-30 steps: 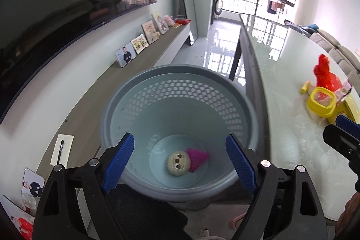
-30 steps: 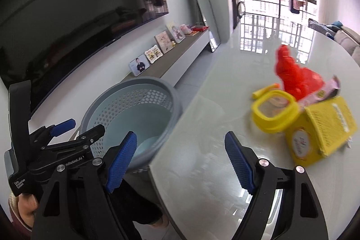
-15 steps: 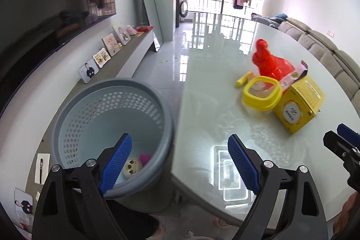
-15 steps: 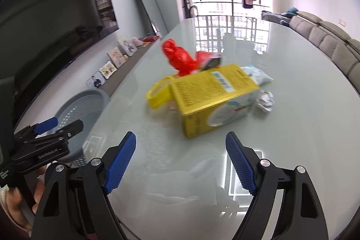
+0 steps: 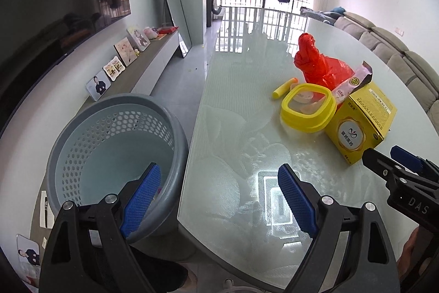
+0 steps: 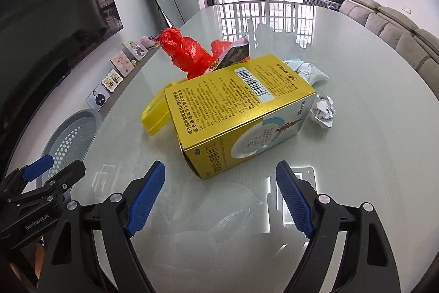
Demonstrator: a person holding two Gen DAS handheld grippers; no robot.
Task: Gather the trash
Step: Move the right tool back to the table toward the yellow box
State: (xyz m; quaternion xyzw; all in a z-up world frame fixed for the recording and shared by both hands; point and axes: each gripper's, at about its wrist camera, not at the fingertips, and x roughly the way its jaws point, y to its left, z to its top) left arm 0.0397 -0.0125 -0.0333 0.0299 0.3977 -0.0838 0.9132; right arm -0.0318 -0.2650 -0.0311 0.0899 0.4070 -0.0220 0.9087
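I have swung both grippers away from the grey laundry-style basket (image 5: 115, 150) toward the counter (image 6: 356, 106). The left gripper (image 5: 219, 197) now sits over the counter edge just beside the basket, jaws released and empty. The right gripper (image 6: 219, 197) now faces the yellow carton (image 6: 236, 117), jaws released, nothing between them. Behind the carton lie the red bag (image 6: 186, 51), yellow lid (image 5: 307, 111) and crumpled paper (image 6: 323, 109). I judge the carton is the next pickup.
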